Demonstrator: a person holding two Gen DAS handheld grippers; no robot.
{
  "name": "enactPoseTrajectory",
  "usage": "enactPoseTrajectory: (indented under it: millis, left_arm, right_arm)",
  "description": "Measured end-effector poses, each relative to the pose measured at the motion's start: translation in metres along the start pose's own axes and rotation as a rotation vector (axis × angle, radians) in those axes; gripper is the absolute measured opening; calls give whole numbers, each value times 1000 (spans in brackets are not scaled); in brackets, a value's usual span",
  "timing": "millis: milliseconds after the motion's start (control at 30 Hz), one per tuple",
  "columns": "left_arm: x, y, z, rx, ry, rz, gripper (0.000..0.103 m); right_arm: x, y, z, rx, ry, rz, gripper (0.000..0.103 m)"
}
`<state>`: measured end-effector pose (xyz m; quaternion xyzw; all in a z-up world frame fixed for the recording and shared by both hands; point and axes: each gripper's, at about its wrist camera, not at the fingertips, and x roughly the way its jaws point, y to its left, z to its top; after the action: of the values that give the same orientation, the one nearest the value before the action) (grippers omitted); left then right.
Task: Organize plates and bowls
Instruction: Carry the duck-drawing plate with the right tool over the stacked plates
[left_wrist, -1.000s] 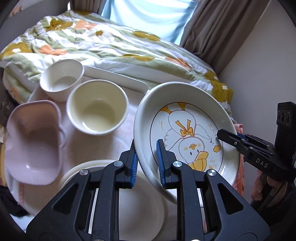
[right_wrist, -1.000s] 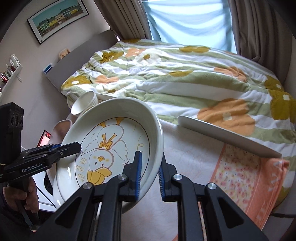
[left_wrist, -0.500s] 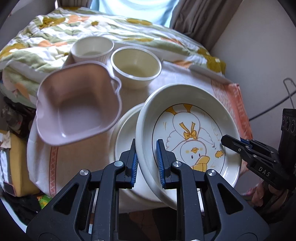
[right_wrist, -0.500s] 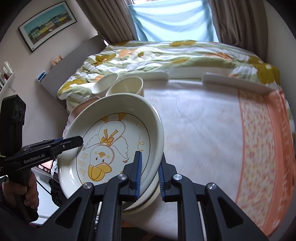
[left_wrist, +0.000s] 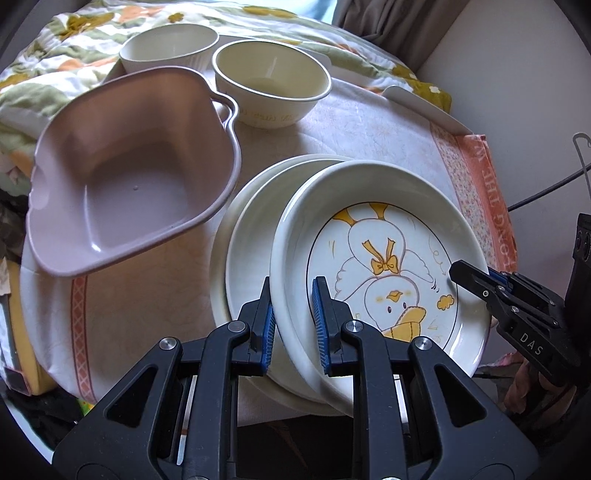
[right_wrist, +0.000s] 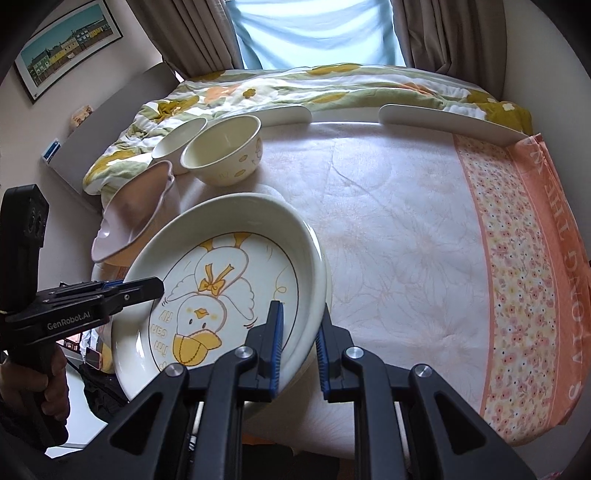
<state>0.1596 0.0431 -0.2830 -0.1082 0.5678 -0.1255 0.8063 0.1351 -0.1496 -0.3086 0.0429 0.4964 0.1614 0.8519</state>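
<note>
duck plate (left_wrist: 388, 258) – both grippers (over stack)

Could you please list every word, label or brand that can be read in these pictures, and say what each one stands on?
"GenRobot.AI": side of the left gripper, right wrist view.
"DAS": side of the right gripper, left wrist view.
"LONG THE W", cut off and seen sideways: orange border of the tablecloth.
Yellow lettering on the duck plate: too distorted to read.
Faint writing on the cream bowl: too blurred.
</note>
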Motion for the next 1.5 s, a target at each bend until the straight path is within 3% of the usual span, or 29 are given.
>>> enactPoseTrajectory:
  millis: [300, 500, 633, 967, 1500]
  left_arm:
    - [15, -6, 5, 31, 16, 79, 16]
    - [15, -17, 8, 103, 20, 222, 16]
    - [14, -22, 6, 135, 27, 279, 16]
    - [13, -29, 0, 157, 26, 349, 17]
    - [17, -35, 9, 138, 63, 397, 17]
  right_arm:
    - [8, -4, 5, -42, -3, -6, 15]
    - [14, 7, 4, -137, 19, -33, 15]
    - [21, 9, 2, -164, 29, -46, 15]
    - [23, 14, 5, -236, 28, -92, 15]
    - [20, 16, 7, -255, 21, -107, 15]
